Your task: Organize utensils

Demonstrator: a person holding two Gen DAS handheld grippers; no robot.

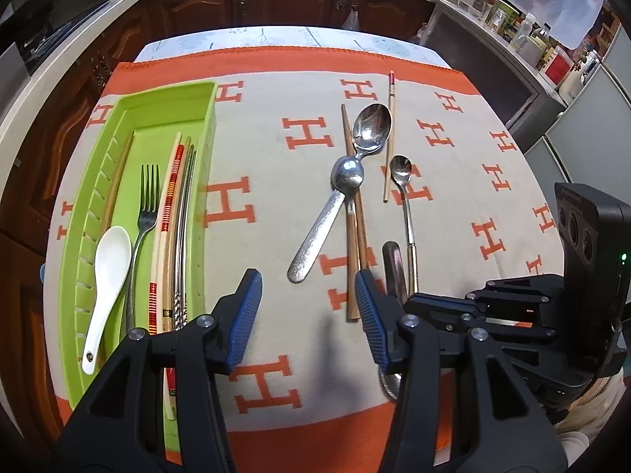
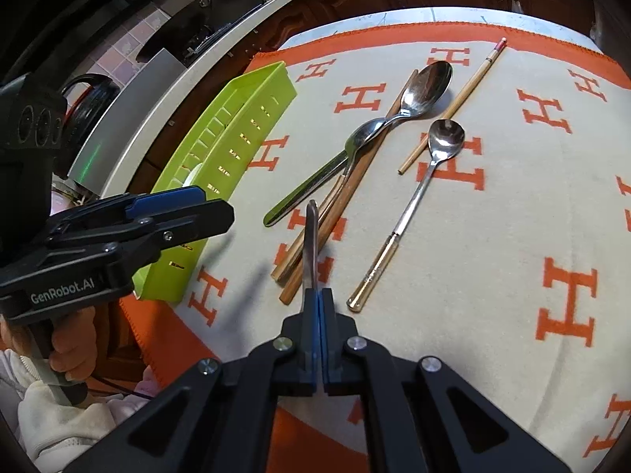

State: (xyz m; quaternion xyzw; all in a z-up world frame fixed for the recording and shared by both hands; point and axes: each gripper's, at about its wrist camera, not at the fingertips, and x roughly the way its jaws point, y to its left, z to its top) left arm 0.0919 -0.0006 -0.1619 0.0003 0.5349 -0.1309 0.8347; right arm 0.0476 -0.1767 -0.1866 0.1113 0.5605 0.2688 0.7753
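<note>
My right gripper point(image 2: 321, 295) is shut on a metal spoon point(image 2: 311, 244), whose handle sticks forward above the cloth. The left wrist view shows that spoon point(image 1: 394, 264) beside my open left gripper point(image 1: 307, 280), which has nothing between its fingers. A green tray point(image 1: 205, 90) at the left holds a white spoon point(image 1: 110, 268), a fork point(image 1: 148, 197) and several chopsticks point(image 1: 169, 205). On the cloth lie a large spoon point(image 1: 370, 126), a hammered-handle spoon point(image 1: 327, 220), brown chopsticks point(image 1: 355, 236), a pale chopstick point(image 1: 389, 138) and a small long-handled spoon point(image 1: 402, 181).
An orange and cream cloth point(image 1: 276, 157) with H marks covers the table. Dark wooden cabinets point(image 1: 292, 4) and a counter with bottles point(image 1: 528, 35) ring the far side. A person's hand point(image 2: 75, 339) holds the left gripper's handle, left of the tray point(image 2: 252, 118).
</note>
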